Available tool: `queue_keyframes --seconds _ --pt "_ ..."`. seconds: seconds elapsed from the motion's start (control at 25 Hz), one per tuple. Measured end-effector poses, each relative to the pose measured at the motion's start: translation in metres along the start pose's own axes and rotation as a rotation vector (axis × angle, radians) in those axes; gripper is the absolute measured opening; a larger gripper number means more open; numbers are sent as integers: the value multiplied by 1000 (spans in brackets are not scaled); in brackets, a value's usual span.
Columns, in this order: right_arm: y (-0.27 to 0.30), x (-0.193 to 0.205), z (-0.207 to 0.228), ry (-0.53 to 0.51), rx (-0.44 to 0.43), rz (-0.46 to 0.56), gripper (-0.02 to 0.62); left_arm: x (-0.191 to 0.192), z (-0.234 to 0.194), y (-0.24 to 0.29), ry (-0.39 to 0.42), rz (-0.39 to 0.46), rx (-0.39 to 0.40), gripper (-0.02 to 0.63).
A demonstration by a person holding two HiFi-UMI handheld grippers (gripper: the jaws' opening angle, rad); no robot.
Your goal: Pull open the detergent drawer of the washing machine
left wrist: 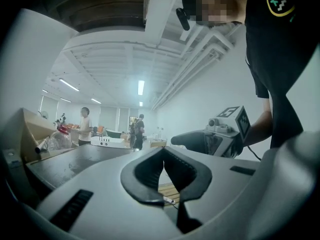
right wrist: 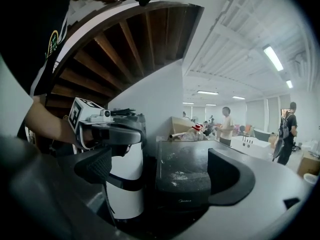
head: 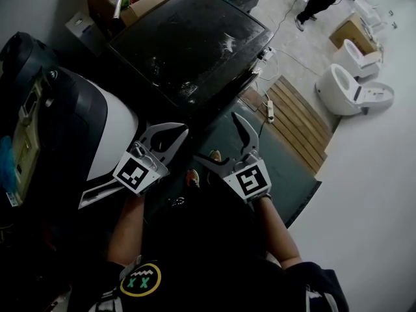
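Now | washing machine (head: 188, 44) ahead, untouched | right hand-held gripper (head: 215, 136) agape, empty | left hand-held gripper (head: 182, 133) closed

Head cam down, tool cams level; all see machine (head: 188, 44).

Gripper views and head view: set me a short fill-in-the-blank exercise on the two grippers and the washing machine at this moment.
1. The right gripper has its jaws wide ___, holding nothing.
2. The left gripper has its jaws ___, with nothing between them.
3. The top of the washing machine is ___ in colour.
Missing words: open; shut; black.
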State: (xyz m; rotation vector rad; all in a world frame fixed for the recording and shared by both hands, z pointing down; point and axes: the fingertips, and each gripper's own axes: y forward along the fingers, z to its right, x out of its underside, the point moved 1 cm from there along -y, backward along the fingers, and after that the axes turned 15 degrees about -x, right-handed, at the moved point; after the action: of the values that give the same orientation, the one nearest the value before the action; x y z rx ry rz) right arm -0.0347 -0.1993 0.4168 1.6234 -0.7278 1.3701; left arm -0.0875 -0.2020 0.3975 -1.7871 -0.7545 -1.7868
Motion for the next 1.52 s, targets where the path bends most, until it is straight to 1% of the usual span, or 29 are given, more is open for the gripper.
queue_keyframes --seconds 0.12,0.2,0.28,0.36,0.44,0.56,0.68,0.76,0.84,0.88,0.96,1.0,1.12,1.24,1.36,1.4,1.44,1.52 --pt "8 15 23 21 -29 -2 600 8 -11 19 21 -24 -21 18" --pt "13 26 40 45 -48 -10 600 6 -18 33 20 -13 -38 19" --pt "18 38 56 76 -62 -6 600 6 -24 44 37 -11 -47 18" --pt "23 55 74 131 -69 12 600 6 -27 54 56 -23 -44 18" --pt "29 75 91 201 -79 29 600 4 -30 62 54 -31 -48 18" --pt "40 111 111 318 -101 44 600 2 -37 70 56 -24 -65 18" --pt "51 149 125 464 -124 77 600 -2 -39 73 18 -33 -77 19" --pt "59 171 131 586 -144 109 599 1 -43 71 37 -53 -82 18" --pt "68 185 135 732 -158 148 599 4 -48 69 63 -55 -91 18" --pt "72 193 137 794 -159 161 600 2 -49 69 54 -52 -99 19" --pt "79 213 142 871 -156 171 600 1 -50 67 29 -68 -109 18" --pt "82 221 143 901 -163 177 600 2 -51 66 32 -79 -112 20" --pt "90 239 140 950 -208 187 598 4 -55 63 43 -97 -123 18" --pt "100 243 136 994 -268 220 596 7 -56 61 49 -112 -129 20" --pt "107 238 138 1028 -323 287 561 5 -54 60 28 -116 -133 18" --pt "108 238 140 1038 -335 307 553 5 -54 60 28 -120 -134 20" --pt "109 239 141 1048 -347 325 525 6 -55 59 29 -124 -135 18" --pt "111 241 141 1060 -378 357 511 7 -56 58 32 -134 -136 20"
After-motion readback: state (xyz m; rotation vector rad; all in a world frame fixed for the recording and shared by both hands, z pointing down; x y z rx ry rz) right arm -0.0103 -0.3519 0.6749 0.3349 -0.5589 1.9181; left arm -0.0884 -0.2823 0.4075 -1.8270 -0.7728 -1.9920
